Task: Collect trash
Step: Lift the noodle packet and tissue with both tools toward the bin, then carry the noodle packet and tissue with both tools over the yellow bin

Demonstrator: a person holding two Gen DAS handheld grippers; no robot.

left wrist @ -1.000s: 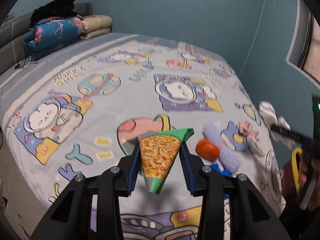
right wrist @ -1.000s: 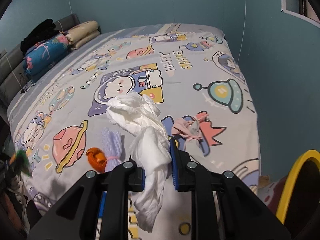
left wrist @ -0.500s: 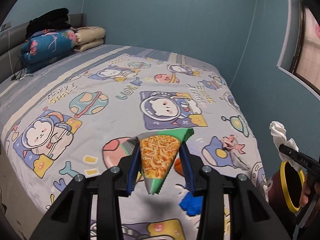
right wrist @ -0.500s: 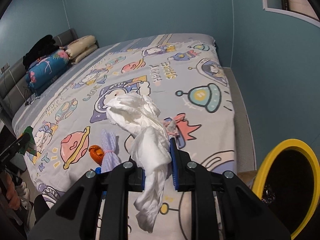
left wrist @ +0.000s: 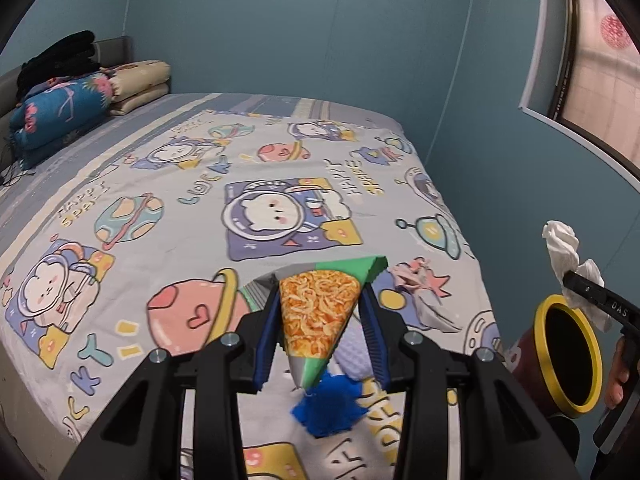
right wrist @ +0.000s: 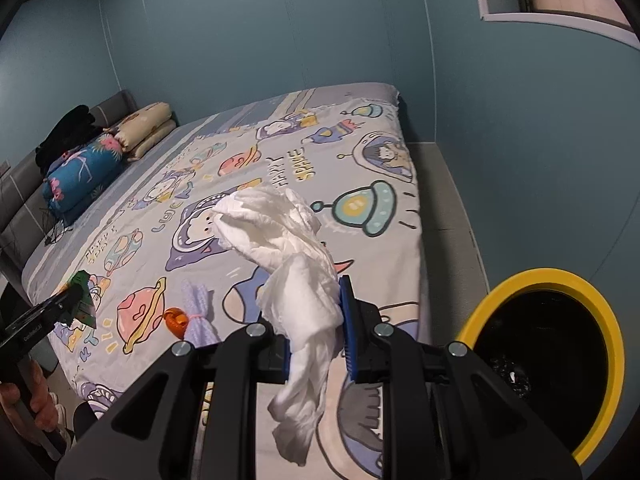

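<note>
My left gripper (left wrist: 320,295) is shut on a green snack wrapper (left wrist: 314,324) printed with orange noodles, held above the near edge of the bed. My right gripper (right wrist: 316,300) is shut on a crumpled white tissue (right wrist: 280,236) that droops below its pads. In the left wrist view the right gripper (left wrist: 578,282) and its tissue (left wrist: 560,240) hang just above a dark bin with a yellow rim (left wrist: 541,356). In the right wrist view that bin's rim (right wrist: 540,278) is low on the right, and the left gripper (right wrist: 74,300) is at the far left.
On the cartoon bedsheet (left wrist: 168,184) lie a blue crumpled scrap (left wrist: 328,404), a pink wrapper (left wrist: 412,276), an orange piece (right wrist: 176,320) and a lilac mesh sleeve (right wrist: 198,312). Folded blankets (left wrist: 60,108) are stacked at the bed's head. Blue walls stand close behind and to the right.
Both grippers have drawn back and risen from the bed, still holding the wrapper and the tissue. The yellow-rimmed bin has come fully into both views.
</note>
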